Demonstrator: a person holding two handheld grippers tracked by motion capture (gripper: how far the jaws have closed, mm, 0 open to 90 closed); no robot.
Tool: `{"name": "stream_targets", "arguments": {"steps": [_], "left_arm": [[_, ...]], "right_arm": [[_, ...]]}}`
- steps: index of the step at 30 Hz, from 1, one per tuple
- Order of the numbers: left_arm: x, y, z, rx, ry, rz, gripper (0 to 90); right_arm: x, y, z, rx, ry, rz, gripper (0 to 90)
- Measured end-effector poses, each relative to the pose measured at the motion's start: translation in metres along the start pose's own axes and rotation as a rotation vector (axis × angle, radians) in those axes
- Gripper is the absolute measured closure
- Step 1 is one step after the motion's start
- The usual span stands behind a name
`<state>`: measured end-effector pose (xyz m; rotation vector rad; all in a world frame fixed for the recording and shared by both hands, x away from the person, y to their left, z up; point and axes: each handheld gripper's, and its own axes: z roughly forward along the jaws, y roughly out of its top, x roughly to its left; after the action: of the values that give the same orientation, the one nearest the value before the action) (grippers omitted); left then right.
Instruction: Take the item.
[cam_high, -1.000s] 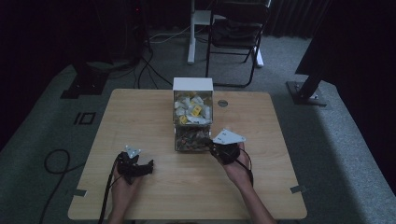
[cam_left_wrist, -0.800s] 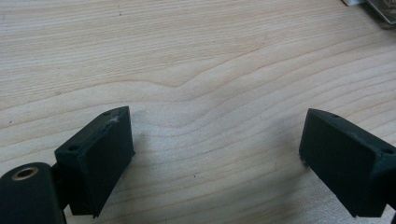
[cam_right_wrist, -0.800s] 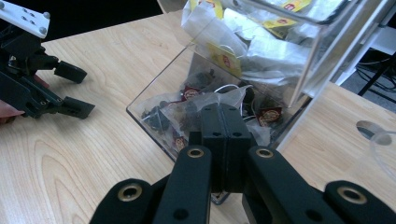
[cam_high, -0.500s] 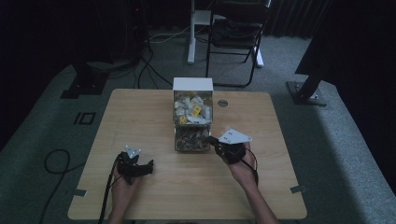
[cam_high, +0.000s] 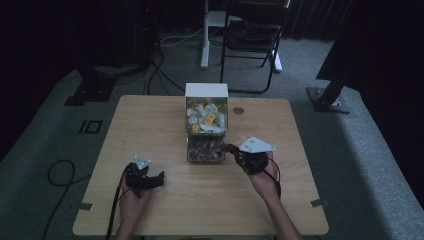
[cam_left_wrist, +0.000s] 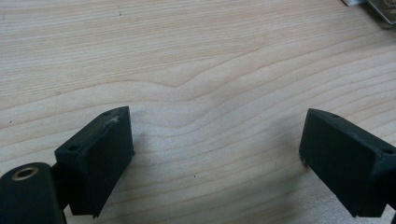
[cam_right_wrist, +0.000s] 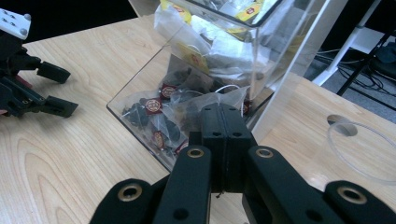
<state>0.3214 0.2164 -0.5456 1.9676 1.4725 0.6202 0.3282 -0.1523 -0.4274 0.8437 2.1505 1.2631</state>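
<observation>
- We see the wooden counter (cam_high: 150, 120) carrying a clear two-tier box (cam_high: 206, 127) at its middle, tea bags heaped in both tiers.
- Our right gripper (cam_right_wrist: 225, 122) sits at the lower tier's open front, jaws pressed together; they seem to pinch a clear tea bag (cam_right_wrist: 201, 105), though the contact is hidden.
- Our left gripper (cam_high: 150, 178) rests low on the counter, well apart from the box, jaws wide apart with bare wood between.

The right gripper (cam_high: 235, 150) has moved from the surface's near edge up to the box (cam_high: 205, 149).
</observation>
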Motion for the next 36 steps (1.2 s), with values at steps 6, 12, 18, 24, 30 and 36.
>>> {"name": "stream_targets", "arguments": {"steps": [6, 12, 18, 24, 30, 36], "left_arm": [[0.000, 0.000, 0.000, 0.000, 0.000, 0.000, 10.6], [0.000, 0.000, 0.000, 0.000, 0.000, 0.000, 10.6], [0.000, 0.000, 0.000, 0.000, 0.000, 0.000, 10.7], [0.000, 0.000, 0.000, 0.000, 0.000, 0.000, 10.6], [0.000, 0.000, 0.000, 0.000, 0.000, -0.001, 10.7], [0.000, 0.000, 0.000, 0.000, 0.001, 0.000, 10.7]], "right_arm": [[-0.004, 0.000, -0.002, 0.000, -0.011, 0.004, 90.0], [-0.008, 0.000, -0.005, -0.002, -0.022, 0.011, 90.0], [-0.012, 0.001, -0.006, 0.000, -0.036, 0.012, 90.0], [-0.015, 0.002, -0.005, 0.006, -0.053, 0.009, 90.0], [-0.018, 0.002, -0.005, 0.006, -0.061, 0.009, 90.0], [-0.021, 0.003, -0.004, 0.012, -0.076, 0.009, 90.0]]}}
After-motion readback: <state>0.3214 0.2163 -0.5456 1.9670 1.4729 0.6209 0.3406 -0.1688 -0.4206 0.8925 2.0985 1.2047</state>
